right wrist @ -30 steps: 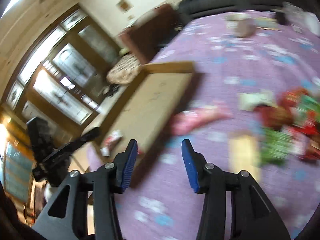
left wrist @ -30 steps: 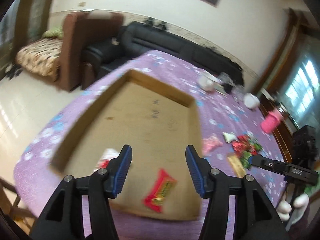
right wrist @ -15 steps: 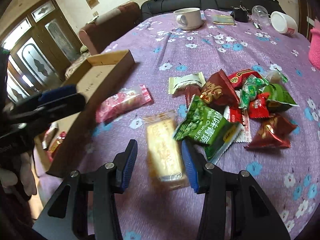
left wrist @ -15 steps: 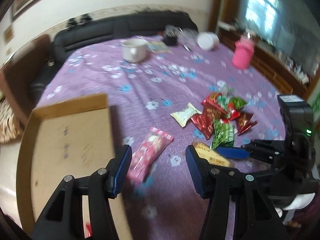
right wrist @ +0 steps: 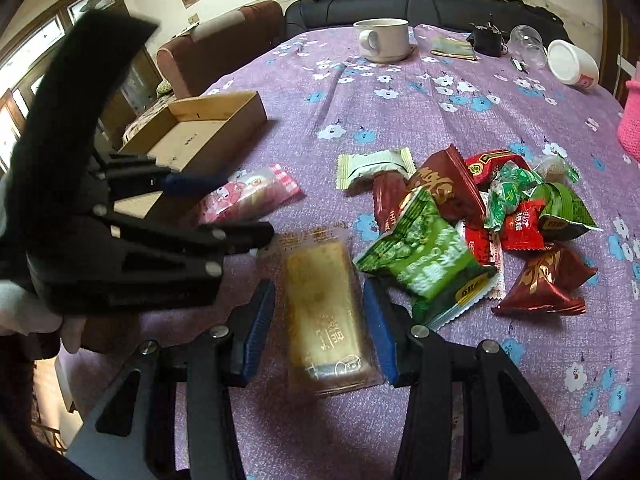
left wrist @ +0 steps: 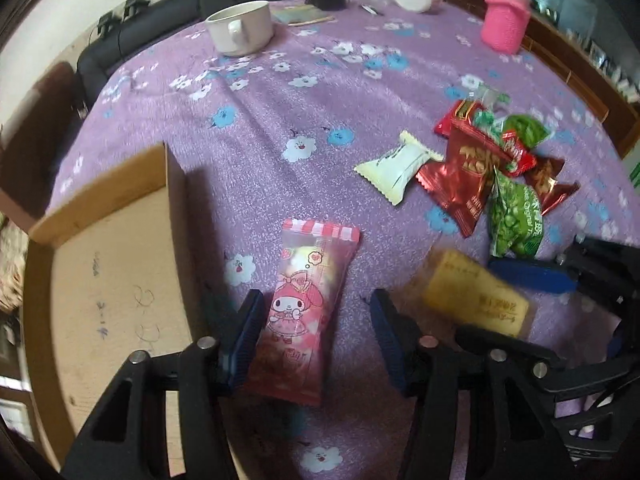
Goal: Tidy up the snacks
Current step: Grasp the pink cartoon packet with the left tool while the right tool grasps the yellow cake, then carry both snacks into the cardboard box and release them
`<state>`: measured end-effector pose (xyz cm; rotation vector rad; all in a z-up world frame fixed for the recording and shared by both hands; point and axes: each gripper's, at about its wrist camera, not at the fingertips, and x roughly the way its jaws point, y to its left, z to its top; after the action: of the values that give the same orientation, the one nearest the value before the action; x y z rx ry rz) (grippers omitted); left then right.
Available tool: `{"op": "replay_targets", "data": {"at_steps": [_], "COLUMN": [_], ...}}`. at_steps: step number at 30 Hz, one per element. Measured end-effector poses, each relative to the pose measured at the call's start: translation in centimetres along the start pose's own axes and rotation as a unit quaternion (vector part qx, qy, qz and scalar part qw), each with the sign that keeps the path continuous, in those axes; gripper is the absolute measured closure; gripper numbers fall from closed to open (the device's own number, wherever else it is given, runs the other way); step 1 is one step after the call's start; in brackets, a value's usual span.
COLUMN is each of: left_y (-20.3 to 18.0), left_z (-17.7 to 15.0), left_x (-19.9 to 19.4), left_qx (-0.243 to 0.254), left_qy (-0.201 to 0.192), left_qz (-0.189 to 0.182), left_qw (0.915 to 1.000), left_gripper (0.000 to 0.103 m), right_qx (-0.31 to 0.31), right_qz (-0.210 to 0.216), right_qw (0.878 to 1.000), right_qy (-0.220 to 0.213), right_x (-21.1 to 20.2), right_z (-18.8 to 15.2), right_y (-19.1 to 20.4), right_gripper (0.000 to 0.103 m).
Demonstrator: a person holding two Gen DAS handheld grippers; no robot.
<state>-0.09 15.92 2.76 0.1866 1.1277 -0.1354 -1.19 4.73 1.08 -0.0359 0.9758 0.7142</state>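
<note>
My left gripper [left wrist: 316,324] is open, its fingers on either side of a pink cartoon snack packet [left wrist: 304,308] lying on the purple tablecloth; the packet also shows in the right wrist view [right wrist: 248,196]. My right gripper [right wrist: 320,320] is open around a yellow cake bar in clear wrap [right wrist: 324,312], also seen in the left wrist view [left wrist: 476,296]. A shallow cardboard box [left wrist: 104,280] lies left of the pink packet. A pile of red and green snack packets [right wrist: 492,220] and a white packet [right wrist: 372,166] lie to the right.
A white mug [right wrist: 384,38], a clear cup [right wrist: 528,46], a white tub [right wrist: 572,64] and a pink knitted holder [left wrist: 506,20] stand at the table's far side. A black sofa [right wrist: 400,4] and a brown armchair [right wrist: 216,52] are beyond it.
Both grippers swung from the box toward the loose snacks and lowered. The left now straddles the pink packet, the right straddles the yellow cake bar.
</note>
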Motion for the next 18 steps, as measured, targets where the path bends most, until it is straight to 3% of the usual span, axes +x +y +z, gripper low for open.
{"op": "replay_targets", "data": {"at_steps": [1,4,10,15,18], "left_y": [0.0,-0.3,0.1,2.5,4.6], "left_z": [-0.2,-1.0,-2.8,-5.6,-6.8], "left_x": [-0.1,-0.9,-4.0,-7.3,-8.7], "left_qx": [-0.005,-0.019,-0.077,-0.144,-0.174], "left_qy": [-0.003,-0.022,-0.078,-0.13,-0.146], "left_qz": [-0.009,0.002,-0.033,-0.065,-0.059], "left_qw": [0.9999,0.9996,0.9934,0.9789,0.972], "left_gripper": [0.079,0.079,0.079,0.079,0.079], "right_qx": [-0.001,0.013,0.04,0.033,0.024], "right_qz": [-0.003,0.023,0.065,0.079,0.096], "right_qw": [1.0,1.0,0.997,0.996,0.995], "right_qy": [0.0,-0.002,-0.011,-0.025,-0.029], "right_x": [-0.1,-0.5,-2.0,-4.2,-5.3], "right_z": [-0.1,-0.5,-1.5,-1.3,-0.6], "right_y": [0.0,-0.5,-1.3,-0.5,0.6], "right_gripper": [0.067,0.068,0.068,0.068,0.068]}}
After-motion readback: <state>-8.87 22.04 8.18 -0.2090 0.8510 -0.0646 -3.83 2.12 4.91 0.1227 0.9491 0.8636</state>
